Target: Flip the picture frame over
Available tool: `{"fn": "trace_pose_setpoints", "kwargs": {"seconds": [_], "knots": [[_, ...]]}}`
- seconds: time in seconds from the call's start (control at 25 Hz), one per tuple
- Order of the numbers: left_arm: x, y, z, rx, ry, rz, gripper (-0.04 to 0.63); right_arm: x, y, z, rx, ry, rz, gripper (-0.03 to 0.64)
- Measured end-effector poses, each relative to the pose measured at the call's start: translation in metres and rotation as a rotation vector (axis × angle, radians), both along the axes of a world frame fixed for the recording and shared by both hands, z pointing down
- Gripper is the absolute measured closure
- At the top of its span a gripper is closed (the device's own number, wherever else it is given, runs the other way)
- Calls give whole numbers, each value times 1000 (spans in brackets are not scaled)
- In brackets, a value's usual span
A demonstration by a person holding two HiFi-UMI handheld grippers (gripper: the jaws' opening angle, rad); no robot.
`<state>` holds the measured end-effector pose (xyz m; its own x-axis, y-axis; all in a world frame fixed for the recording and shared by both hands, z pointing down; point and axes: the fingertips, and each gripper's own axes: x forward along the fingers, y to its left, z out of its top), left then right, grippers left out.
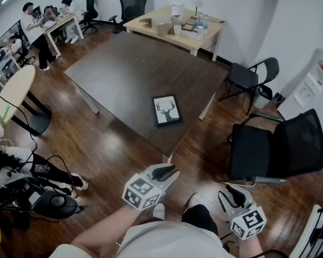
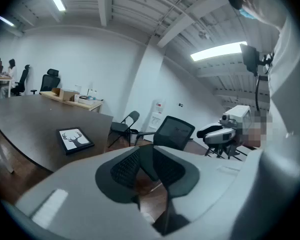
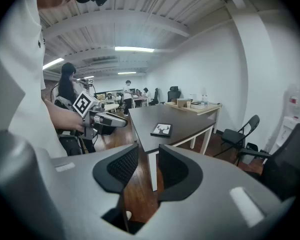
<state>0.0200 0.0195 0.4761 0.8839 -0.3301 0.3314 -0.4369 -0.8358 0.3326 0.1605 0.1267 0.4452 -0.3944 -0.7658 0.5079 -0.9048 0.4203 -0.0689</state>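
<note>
Grey jaws of the left gripper (image 1: 169, 171) are pressed together, holding nothing; those of the right gripper (image 1: 234, 192) stand narrowly apart, empty. Frame (image 1: 167, 110) lies picture-up on the table (image 1: 124, 74), far from both. The whole flip remains, I judge.

The person is holding both grippers low, close to the body, and pointing them forward. The left gripper (image 1: 166, 171) is sitting at the end of the left arm (image 1: 103, 233), with its jaws pressed together on nothing. The right gripper (image 1: 232, 193) is holding its jaws a little apart, and nothing is lying between them.
</note>
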Motion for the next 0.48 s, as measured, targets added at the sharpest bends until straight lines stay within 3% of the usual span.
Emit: {"fn": "trace_pose_setpoints", "kwargs": {"seconds": [0.28, 0.48], "knots": [[47, -137, 41, -37, -77, -183, 522, 34, -136, 14, 27, -17, -175, 488], [74, -224, 86, -81, -204, -370, 502, 71, -215, -2, 25, -19, -328, 488]]}}
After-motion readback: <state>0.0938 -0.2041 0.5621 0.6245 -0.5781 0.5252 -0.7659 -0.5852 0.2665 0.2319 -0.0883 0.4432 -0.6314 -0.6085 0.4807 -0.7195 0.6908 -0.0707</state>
